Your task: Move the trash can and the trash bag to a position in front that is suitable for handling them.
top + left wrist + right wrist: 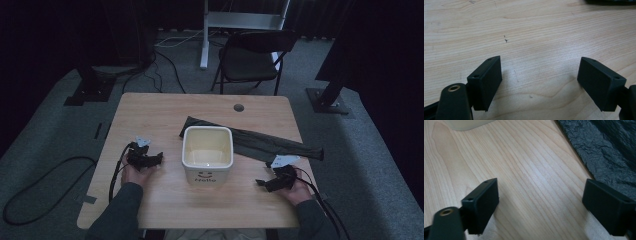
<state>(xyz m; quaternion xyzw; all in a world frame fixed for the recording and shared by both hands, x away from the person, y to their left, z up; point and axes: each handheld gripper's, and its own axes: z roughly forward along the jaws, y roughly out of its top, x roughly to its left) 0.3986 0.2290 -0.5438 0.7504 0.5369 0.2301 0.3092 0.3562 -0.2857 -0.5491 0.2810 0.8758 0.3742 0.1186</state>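
A cream square bin (207, 154) with a smiley face and lettering on its front stands in the middle of the wooden table (160, 110). Behind it and out to the right lies a long, flat black plastic bag (260, 142). My left gripper (150, 159) rests on the table left of the bin, open, with bare wood between its jaws (539, 75). My right gripper (267, 184) rests to the right of the bin, also open over bare wood (540, 195). The crinkled black bag (609, 152) lies just beyond its right jaw, and the bin's base (466, 123) shows at the upper left.
A round cable hole (238, 107) sits near the table's far edge. A black folding chair (250, 57) stands behind the table, with a white stand (205, 35) beyond it. Black stand bases (327, 100) and cables (30, 190) lie on the grey carpet around the table.
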